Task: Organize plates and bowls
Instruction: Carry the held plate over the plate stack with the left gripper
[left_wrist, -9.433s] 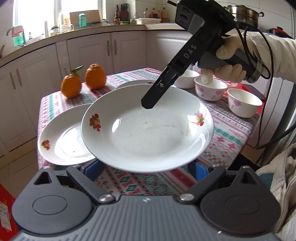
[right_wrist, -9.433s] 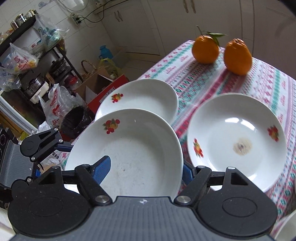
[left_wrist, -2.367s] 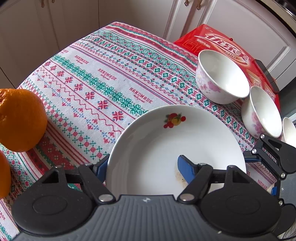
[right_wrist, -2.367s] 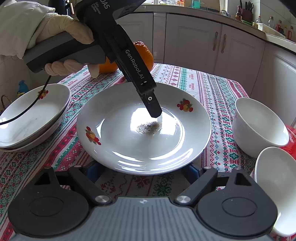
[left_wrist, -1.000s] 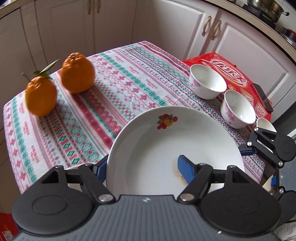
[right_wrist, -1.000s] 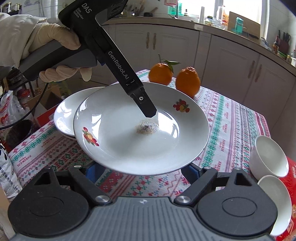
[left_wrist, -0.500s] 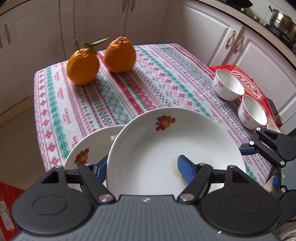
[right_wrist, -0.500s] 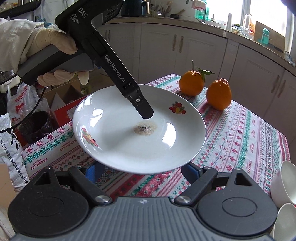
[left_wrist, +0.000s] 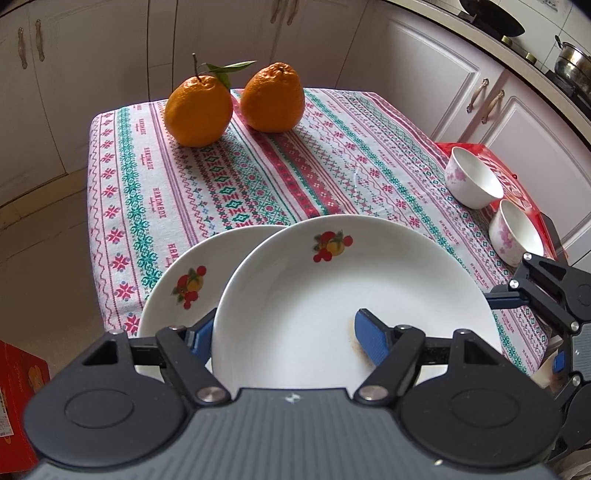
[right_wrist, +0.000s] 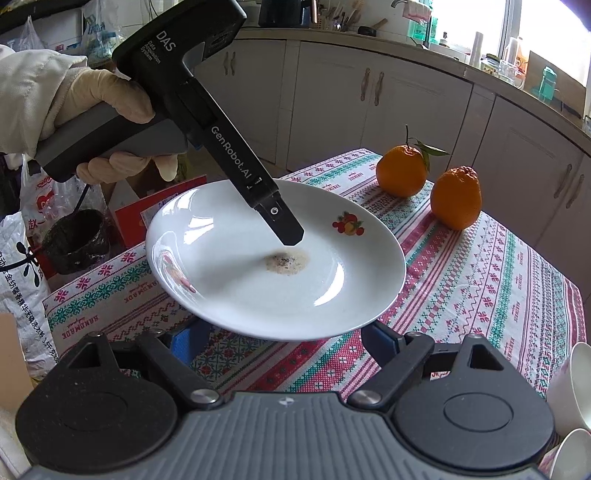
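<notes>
Your left gripper (left_wrist: 284, 334) is clamped on the near rim of a white plate (left_wrist: 332, 288): one blue pad (left_wrist: 371, 339) lies on the plate's inner face beside a brownish smear, while the other blue finger sits under the rim on the outside. In the right wrist view your gloved left hand (right_wrist: 110, 110) grips the handle and the black finger comes down onto the plate just above that speckled stain (right_wrist: 286, 261). The plate is off the cloth and tilted, and its left edge overlaps a second plate (left_wrist: 181, 291) with the same fruit print, which rests by the near left corner of the table (left_wrist: 258, 177). Your right gripper (right_wrist: 284, 341) stands wide, its two blue pads under the near edge of the held plate, one to each side; whether they touch the plate cannot be told. Beyond the held plate the striped, patterned tablecloth runs to two oranges (left_wrist: 236, 103) at the far end, standing close together, the left one with a stem and leaf. To the right of the held plate, two white bowls (left_wrist: 491, 199) with pink flowers stand side by side at the table's right edge, by a red box (left_wrist: 506, 173).
</notes>
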